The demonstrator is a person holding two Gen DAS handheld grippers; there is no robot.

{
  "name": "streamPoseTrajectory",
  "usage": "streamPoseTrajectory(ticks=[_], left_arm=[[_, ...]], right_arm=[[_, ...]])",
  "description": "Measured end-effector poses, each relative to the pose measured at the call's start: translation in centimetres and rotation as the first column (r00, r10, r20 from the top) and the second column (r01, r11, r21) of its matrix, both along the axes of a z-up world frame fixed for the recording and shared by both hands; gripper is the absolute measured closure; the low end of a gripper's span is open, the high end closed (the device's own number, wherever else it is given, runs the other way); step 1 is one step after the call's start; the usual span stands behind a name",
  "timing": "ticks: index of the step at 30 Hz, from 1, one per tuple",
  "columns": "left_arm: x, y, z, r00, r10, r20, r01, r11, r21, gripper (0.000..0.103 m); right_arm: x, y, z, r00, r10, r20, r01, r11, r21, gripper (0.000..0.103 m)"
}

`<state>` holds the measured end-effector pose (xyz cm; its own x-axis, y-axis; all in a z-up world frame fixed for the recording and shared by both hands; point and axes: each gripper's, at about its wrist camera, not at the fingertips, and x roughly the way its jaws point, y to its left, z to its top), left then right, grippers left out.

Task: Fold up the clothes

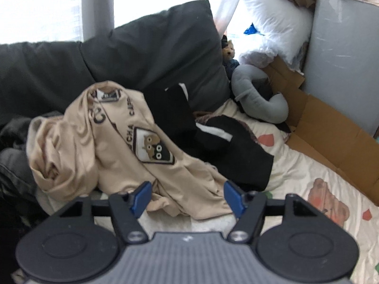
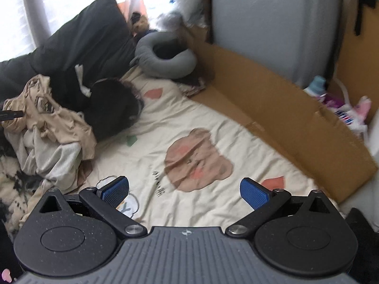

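The beige shirt (image 1: 113, 142), printed with dark lettering and an owl badge, lay crumpled on the bed (image 2: 213, 127) against a dark cushion (image 1: 154, 54), with black clothing (image 1: 225, 146) bearing white stripes heaped just beside it on the right. The left gripper (image 1: 187, 197) hung over the shirt's near hem, its jaws apart with the blue pads (image 1: 142, 196) standing on either side of the rumpled cloth; nothing showed them pressing on the fabric. The right gripper (image 2: 184, 191) stood over the cream sheet printed with a brown bear (image 2: 196, 158), its jaws spread wide and empty, well apart from the clothes pile. In the right wrist view the beige shirt (image 2: 47, 111) sat at the left edge atop a grey garment (image 2: 56, 156). A grey neck pillow (image 2: 163, 59) lay near the head of the bed, and flattened cardboard (image 2: 272, 108) ran along the bed's right side.
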<state>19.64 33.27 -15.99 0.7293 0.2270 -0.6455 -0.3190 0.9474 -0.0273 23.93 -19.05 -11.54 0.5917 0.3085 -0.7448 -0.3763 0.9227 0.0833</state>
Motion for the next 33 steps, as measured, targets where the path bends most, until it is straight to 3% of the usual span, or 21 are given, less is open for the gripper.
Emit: streamPoseTrajectory(ticks=[13,20,23,24,26,28,30,33], left_arm=[[3.5,2.1,-9.3,0.999,0.043,-0.002,-0.043,0.999,0.014,0.032],[5.5,3.0,-12.4,0.998,0.053,-0.031,-0.052,0.998,0.037,0.019],[6.5,3.1,-13.6,0.996,0.066,-0.055,-0.061,0.995,0.077,0.02],[6.7,3.2,-14.0,0.996,0.061,-0.06,-0.056,0.994,0.09,0.022],[7.3,3.2,-14.6,0.995,0.042,-0.09,-0.032,0.993,0.118,0.039],[7.6,3.4,-14.9,0.991,0.047,-0.121,-0.03,0.99,0.136,0.076],[7.4,3.7,-14.8,0.99,0.062,-0.124,-0.044,0.989,0.139,0.095],[6.4,3.9,-14.1,0.993,0.059,-0.099,-0.048,0.993,0.112,0.097]], right_arm=[[1.0,4.1,-5.6,0.993,0.116,-0.019,-0.116,0.993,-0.02,0.001],[0.8,4.8,-7.8,0.989,0.134,-0.069,-0.136,0.991,-0.021,0.001],[0.7,4.7,-8.4,0.988,0.128,-0.085,-0.131,0.991,-0.021,0.001],[0.7,4.7,-8.5,0.988,0.125,-0.091,-0.127,0.992,-0.021,0.001],[0.7,4.6,-8.7,0.987,0.125,-0.1,-0.128,0.992,-0.022,0.001],[0.7,4.6,-8.9,0.986,0.127,-0.106,-0.13,0.991,-0.022,0.001],[0.8,4.5,-9.1,0.986,0.125,-0.111,-0.128,0.992,-0.02,0.001],[0.8,4.4,-9.2,0.986,0.12,-0.117,-0.123,0.992,-0.017,0.001]])
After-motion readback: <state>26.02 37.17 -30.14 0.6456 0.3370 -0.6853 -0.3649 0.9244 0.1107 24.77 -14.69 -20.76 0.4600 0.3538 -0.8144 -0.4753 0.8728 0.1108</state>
